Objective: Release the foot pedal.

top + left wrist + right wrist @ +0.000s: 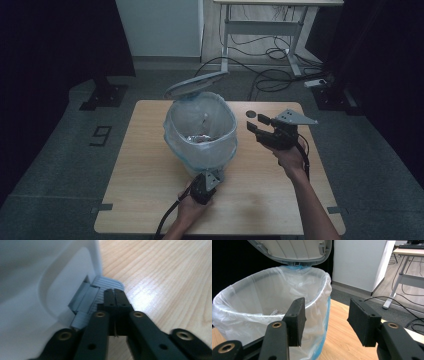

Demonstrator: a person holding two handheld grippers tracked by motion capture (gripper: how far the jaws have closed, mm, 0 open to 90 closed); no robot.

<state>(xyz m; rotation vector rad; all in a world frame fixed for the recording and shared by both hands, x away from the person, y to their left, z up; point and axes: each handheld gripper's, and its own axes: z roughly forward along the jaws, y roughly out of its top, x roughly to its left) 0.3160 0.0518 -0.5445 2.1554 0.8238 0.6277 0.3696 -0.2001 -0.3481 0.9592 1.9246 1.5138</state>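
A white pedal bin (200, 131) with a clear liner stands mid-table, its grey lid (196, 85) raised at the back. Some crumpled waste (201, 138) lies inside. My left gripper (206, 182) is low at the bin's near side. In the left gripper view its jaws (115, 293) are shut together with nothing between them. Their tips rest on the ribbed grey pedal (108, 283) at the foot of the bin wall (37, 290). My right gripper (256, 123) hovers right of the bin, open and empty. The right gripper view has those jaws (327, 315) pointing at the liner's rim (322, 282) under the lid (292, 250).
The wooden table (145, 195) carries a small dark disc (251, 114) behind the right gripper. On the floor beyond are a white desk frame (227, 35), tangled cables (272, 75) and black stand bases (102, 95).
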